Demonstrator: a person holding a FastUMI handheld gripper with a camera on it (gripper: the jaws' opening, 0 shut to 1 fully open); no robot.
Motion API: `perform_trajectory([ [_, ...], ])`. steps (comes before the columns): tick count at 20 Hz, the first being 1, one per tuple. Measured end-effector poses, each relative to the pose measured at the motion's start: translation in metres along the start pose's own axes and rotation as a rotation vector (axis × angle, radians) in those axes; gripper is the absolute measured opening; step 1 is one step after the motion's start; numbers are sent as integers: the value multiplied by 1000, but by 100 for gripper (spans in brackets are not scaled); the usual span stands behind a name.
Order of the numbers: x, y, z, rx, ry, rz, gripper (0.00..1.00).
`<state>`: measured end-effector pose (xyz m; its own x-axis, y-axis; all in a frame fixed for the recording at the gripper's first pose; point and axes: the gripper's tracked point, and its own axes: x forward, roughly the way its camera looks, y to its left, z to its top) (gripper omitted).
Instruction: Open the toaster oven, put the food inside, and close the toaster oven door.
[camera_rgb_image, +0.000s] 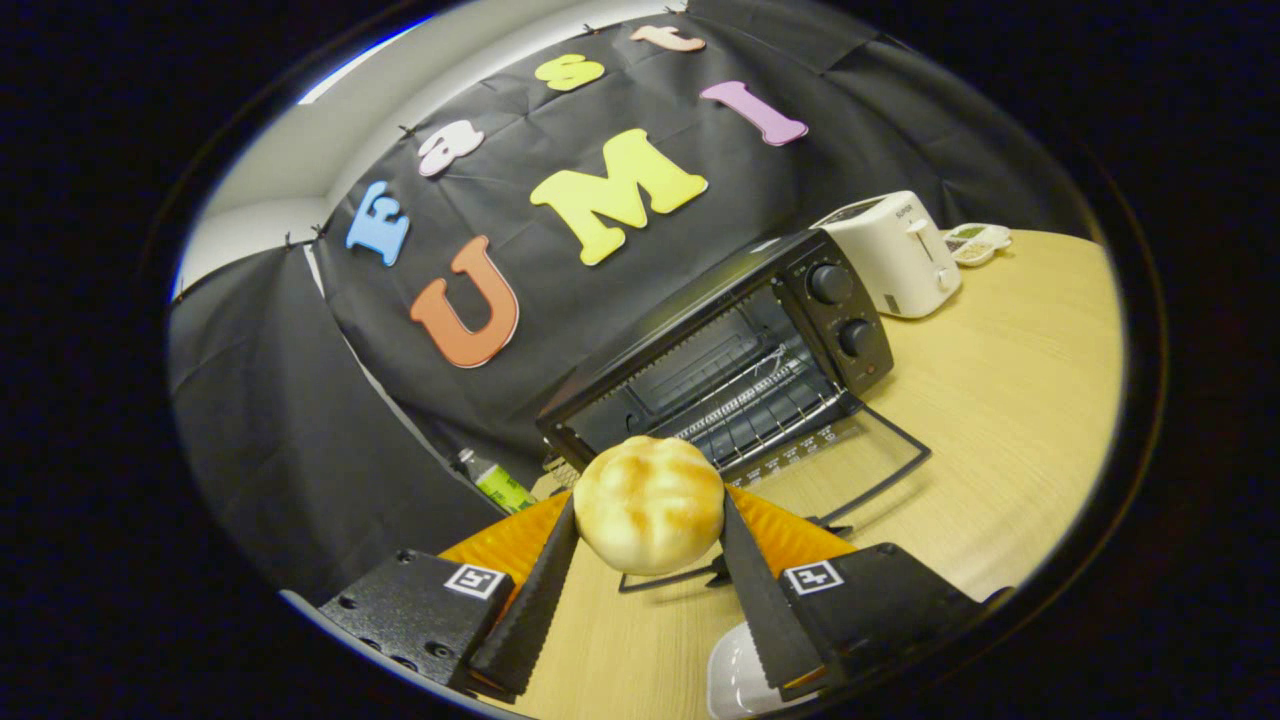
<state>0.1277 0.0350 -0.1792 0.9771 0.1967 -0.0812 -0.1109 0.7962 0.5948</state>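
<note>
A round golden bread bun (650, 503) is held between my two black ridged fingers, and my gripper (648, 510) is shut on it, lifted above the wooden table (1000, 420). Just beyond the bun stands the black toaster oven (720, 350), its glass door (845, 455) folded down flat onto the table, the wire rack inside showing. Two knobs (830, 285) sit on the oven's right panel. The bun hangs in front of the oven's open mouth, slightly left of its middle.
An orange plate (510, 545) lies under the fingers. A white dish (735, 680) sits close by the right finger. A white pop-up toaster (895, 250) and a small tray (978, 243) stand behind the oven on the right. A green-labelled bottle (495, 482) lies left of the oven.
</note>
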Motion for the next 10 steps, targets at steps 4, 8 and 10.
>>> perform_trajectory([
  [4, 37, -15, 10, 24, 53, -9, 87],
  [8, 68, -27, 31, 59, 63, -23, 87],
  [10, 85, -38, 34, 73, 97, -57, 87],
])
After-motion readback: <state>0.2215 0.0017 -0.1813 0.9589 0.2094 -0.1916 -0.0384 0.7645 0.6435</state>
